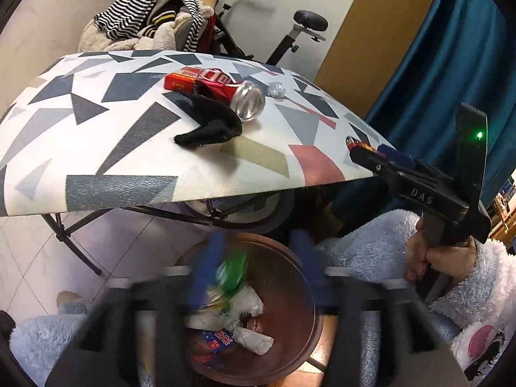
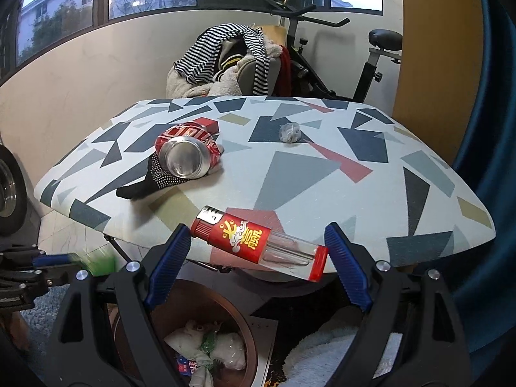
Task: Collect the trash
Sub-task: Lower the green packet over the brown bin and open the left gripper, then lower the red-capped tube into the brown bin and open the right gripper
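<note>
While the left hand-held gripper (image 1: 258, 267) hangs blurred over the brown bin (image 1: 296, 348), jaws apart, a green wrapper (image 1: 232, 272), seemingly loose, sits between them. Right hand-held gripper (image 2: 258, 258): jaws wide, flanking a red lighter (image 2: 258, 243) at the counter (image 2: 322, 174) edge. Crushed can (image 2: 187, 156), black sock (image 2: 145, 183) further back.

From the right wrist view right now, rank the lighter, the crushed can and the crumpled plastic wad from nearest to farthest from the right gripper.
1. Lighter: at the table's near edge, between the open right gripper fingers.
2. Crushed can: mid-table, left, lying on a black sock.
3. Crumpled plastic wad: farther back, centre.
</note>
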A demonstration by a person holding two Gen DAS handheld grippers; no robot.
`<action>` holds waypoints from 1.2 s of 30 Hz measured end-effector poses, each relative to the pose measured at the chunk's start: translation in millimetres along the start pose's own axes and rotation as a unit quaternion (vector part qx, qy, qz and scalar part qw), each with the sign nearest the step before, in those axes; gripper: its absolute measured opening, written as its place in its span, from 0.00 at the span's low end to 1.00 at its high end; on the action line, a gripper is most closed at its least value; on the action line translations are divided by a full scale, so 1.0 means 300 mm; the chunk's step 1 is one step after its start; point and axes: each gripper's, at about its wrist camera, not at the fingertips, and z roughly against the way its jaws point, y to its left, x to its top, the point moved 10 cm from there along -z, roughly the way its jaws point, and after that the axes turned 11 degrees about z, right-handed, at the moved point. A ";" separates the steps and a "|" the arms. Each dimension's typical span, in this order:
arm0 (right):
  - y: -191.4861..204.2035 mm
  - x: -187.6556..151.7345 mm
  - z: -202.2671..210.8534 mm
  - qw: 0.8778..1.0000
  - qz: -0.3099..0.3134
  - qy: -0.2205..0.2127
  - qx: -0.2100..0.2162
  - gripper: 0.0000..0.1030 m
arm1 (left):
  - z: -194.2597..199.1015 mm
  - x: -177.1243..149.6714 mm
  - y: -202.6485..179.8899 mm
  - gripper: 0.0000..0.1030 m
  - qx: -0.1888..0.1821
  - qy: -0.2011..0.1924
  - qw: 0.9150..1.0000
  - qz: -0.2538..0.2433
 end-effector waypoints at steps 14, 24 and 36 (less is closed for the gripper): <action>0.127 -0.032 -0.031 0.996 0.078 0.018 0.027 0.82 | 0.122 0.101 0.102 0.93 0.099 -0.108 0.989 0.024; 0.267 -0.084 -0.053 0.986 0.147 0.037 0.063 0.83 | 0.151 0.112 0.210 0.93 0.154 -0.125 0.978 0.064; 0.385 -0.133 -0.073 0.976 0.190 0.054 0.092 0.93 | 0.160 0.110 0.243 0.94 0.158 -0.126 0.976 0.084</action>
